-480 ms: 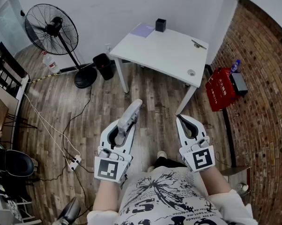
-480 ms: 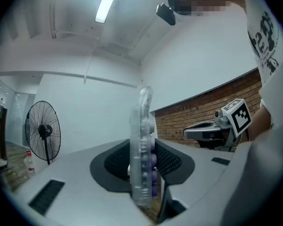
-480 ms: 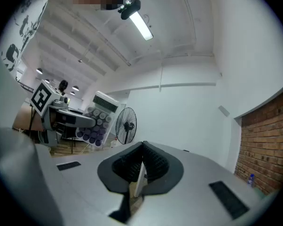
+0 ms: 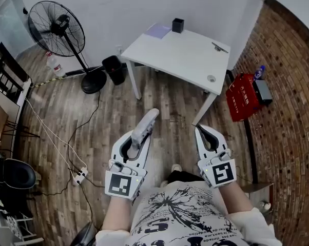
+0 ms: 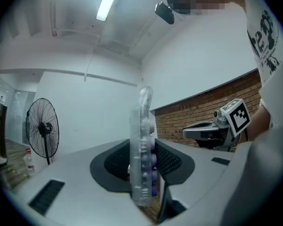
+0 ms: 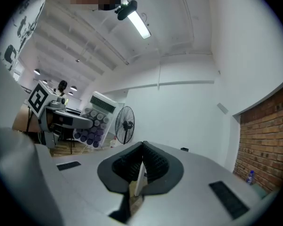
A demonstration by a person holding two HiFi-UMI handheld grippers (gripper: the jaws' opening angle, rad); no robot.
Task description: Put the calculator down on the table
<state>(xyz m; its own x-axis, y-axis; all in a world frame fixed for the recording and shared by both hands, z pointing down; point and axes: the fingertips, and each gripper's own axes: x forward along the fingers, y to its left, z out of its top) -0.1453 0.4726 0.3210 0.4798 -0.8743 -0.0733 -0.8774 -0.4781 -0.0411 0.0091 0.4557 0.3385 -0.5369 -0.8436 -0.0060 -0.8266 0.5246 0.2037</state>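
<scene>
I stand on a wooden floor, a few steps short of the white table. My left gripper is shut on the calculator, which sticks out forward past its jaws. In the left gripper view the calculator stands edge-on between the pads, clear plastic with purple keys. My right gripper hangs level beside it, shut with nothing in it; its pads meet at the tips. The right gripper view shows the calculator face-on at the left, held by the left gripper.
On the table stand a black cup, a purple sheet and two small items. A standing fan and a black bin are left of the table. A red crate sits by the brick wall. Cables cross the floor.
</scene>
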